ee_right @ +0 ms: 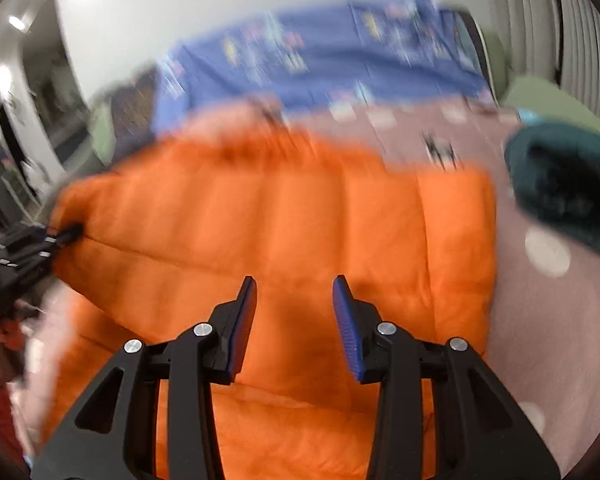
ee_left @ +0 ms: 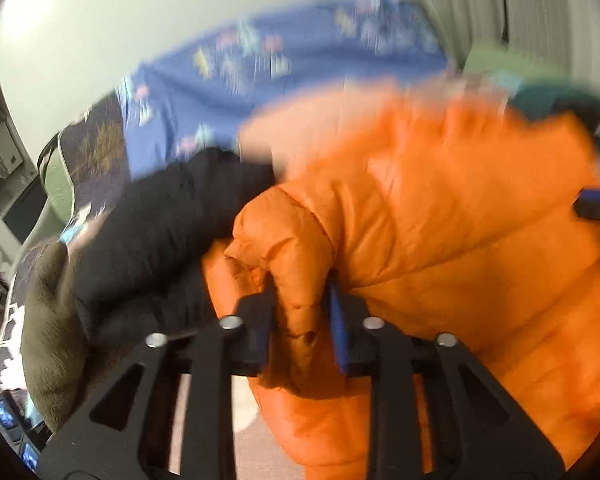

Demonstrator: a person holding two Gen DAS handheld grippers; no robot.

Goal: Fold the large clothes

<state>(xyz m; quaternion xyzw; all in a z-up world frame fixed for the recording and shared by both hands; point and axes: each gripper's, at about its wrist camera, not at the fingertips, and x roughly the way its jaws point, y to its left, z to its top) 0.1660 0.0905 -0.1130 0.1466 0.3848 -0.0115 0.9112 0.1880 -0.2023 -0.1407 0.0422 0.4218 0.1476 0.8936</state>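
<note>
L gripper (ee_left: 300,320) pinches a bunched fold of the orange puffer jacket (ee_left: 440,220), which lies spread on the pink dotted bedcover (ee_right: 548,320). R gripper (ee_right: 294,304) hovers over the jacket w/ jaws apart, nothing between them. Dark green garment (ee_right: 564,188) sits near the bedcover's right edge.

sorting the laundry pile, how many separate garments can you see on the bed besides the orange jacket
3, though more may be hidden: a black garment left of the orange jacket, an olive garment at the near left edge, and a dark teal garment at the far right.
</note>
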